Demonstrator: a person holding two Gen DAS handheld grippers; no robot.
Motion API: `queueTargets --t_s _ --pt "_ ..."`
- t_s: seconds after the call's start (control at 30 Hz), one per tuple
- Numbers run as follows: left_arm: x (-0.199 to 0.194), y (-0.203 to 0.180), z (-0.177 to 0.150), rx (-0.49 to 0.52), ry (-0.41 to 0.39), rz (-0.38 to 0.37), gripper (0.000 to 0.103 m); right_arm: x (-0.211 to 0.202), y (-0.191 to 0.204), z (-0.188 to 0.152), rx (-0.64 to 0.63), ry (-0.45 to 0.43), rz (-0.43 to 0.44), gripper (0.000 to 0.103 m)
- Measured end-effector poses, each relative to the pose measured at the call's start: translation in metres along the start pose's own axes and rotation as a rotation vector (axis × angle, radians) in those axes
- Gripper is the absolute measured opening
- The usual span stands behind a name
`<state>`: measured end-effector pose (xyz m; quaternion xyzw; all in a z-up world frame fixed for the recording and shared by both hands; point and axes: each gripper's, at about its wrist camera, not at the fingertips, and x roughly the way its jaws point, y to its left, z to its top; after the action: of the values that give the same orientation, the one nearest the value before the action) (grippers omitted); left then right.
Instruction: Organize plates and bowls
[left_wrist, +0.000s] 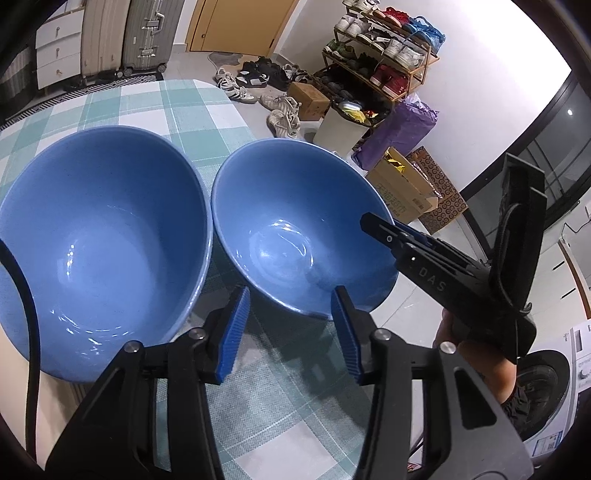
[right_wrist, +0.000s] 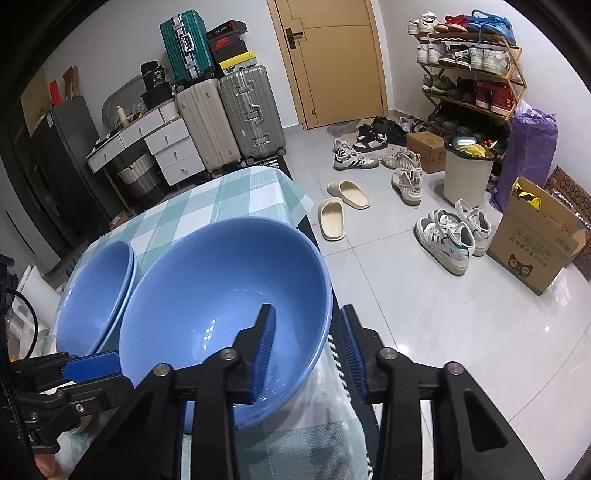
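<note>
A table under a teal-and-white checked cloth (right_wrist: 236, 192) carries the bowls along its right edge. Toward the middle sits a stack of two glossy blue ceramic bowls (left_wrist: 99, 236), nested, its rim touching or just beside a single blue ceramic bowl (left_wrist: 295, 229) at the table's very edge. The right gripper (right_wrist: 308, 350) straddles that single bowl's right rim, one blue ribbed pad inside, one outside; whether the pads press on the wall I cannot tell. The left gripper (left_wrist: 291, 332) hovers partly open at the bowl's near wall, gripping nothing.
</note>
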<state>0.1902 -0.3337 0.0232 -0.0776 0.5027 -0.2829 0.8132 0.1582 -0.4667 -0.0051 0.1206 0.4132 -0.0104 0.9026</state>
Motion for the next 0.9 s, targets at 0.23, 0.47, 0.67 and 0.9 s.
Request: queueTargets --t_s 0.23,0.47,0.67,0.9 --pt "0.0003 -0.0015 -0.0017 0.027 -0.020 0.032 0.029 0.0017 -0.0012 -0.0016 -0.028 -0.001 -0.025 0.022" --pt "-0.0017 -0.0047 -0.0030 0.065 -0.037 0.064 0.028 0.0000 0.0032 -0.0045 -0.057 -0.005 -0.048 0.021" --pt "0.0027 -0.0007 -0.0004 0.031 -0.014 0.044 0.028 -0.0015 0.0050 -0.0093 -0.073 -0.004 -0.051 0.021" --pt "0.0078 -0.0007 0.0029 -0.004 -0.002 0.041 0.028 0.0010 0.0052 -0.0050 -0.101 0.013 -0.041 0.022"
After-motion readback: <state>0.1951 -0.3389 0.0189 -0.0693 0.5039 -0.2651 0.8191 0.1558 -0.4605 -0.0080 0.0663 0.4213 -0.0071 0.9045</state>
